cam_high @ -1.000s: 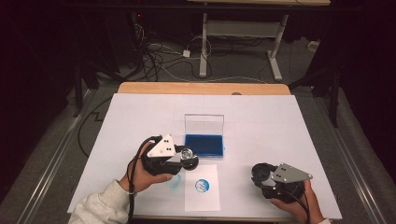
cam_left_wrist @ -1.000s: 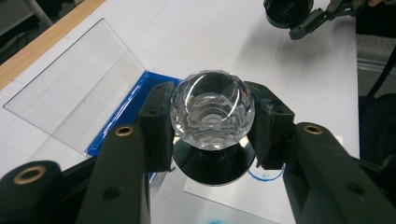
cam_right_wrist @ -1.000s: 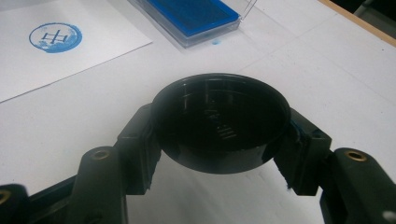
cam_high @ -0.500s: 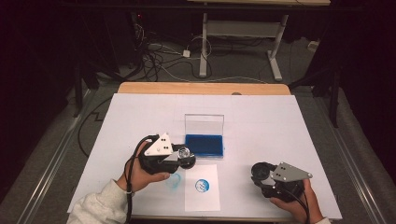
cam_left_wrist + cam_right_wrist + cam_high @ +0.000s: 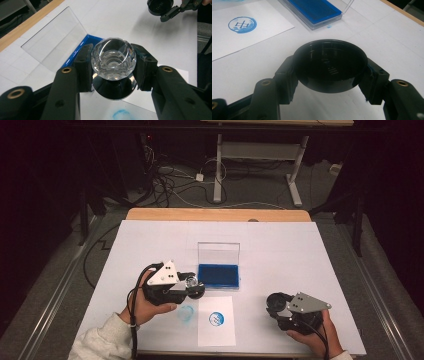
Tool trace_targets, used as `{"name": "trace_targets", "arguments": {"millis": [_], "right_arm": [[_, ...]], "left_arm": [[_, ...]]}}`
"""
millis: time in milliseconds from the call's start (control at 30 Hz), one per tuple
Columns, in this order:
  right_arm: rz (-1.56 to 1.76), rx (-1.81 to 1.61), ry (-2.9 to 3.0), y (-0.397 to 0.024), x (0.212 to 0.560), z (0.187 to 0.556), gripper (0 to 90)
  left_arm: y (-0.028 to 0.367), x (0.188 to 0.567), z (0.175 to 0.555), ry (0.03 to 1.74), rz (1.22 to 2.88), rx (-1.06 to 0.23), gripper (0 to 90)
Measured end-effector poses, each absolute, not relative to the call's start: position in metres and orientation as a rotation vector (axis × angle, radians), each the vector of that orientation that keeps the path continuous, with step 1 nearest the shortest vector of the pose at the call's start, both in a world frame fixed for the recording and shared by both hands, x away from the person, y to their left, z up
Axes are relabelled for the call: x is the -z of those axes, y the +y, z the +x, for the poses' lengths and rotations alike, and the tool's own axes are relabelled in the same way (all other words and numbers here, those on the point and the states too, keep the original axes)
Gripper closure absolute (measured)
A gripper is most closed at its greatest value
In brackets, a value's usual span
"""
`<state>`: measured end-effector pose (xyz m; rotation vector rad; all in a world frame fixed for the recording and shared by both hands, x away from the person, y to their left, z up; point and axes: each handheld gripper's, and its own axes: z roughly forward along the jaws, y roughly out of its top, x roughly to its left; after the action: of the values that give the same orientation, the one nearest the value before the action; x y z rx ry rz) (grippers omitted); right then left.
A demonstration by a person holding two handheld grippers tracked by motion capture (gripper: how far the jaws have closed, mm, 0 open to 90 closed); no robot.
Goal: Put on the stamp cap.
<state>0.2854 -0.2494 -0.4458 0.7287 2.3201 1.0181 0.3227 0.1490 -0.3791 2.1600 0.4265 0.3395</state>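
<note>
**Stamp held over the pad's near edge, cap parked to the side**

My left claw (image 5: 192, 287) is clamped tight on the stamp (image 5: 113, 62), the pads gripping the faceted clear knob from both sides, so the black round base hangs free beneath and can press flat. In the high view it sits just at the near left corner of the ink pad (image 5: 218, 275), above the worktop (image 5: 300, 250). The pad's clear lid (image 5: 218, 253) stands upright at the far side, which leaves the blue surface open to approach from my side.

My right claw (image 5: 278, 306) is shut on the black cap (image 5: 329, 65), hollow side facing up in the right gripper view. I hold it well apart from the pad, low near the worktop's front right, so it stays out of the stamping path yet ready for refitting.

The paper sheet (image 5: 216, 320) lies just in front of the pad and bears one blue print (image 5: 216, 319). A blue smear (image 5: 186, 313) marks the worktop left of the sheet, under my left claw.

Judgement: re-inking looks like the step in hand.
</note>
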Motion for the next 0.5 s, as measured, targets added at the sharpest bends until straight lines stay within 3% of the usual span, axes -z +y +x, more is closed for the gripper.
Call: {"name": "trace_targets", "arguments": {"millis": [500], "right_arm": [[0.659, -1.113, 2.384, -0.201, 0.447, 0.29, 38.7]], "left_arm": [[0.128, 0.376, 0.326, 0.389, 2.134, -0.306, 54.6]]}}
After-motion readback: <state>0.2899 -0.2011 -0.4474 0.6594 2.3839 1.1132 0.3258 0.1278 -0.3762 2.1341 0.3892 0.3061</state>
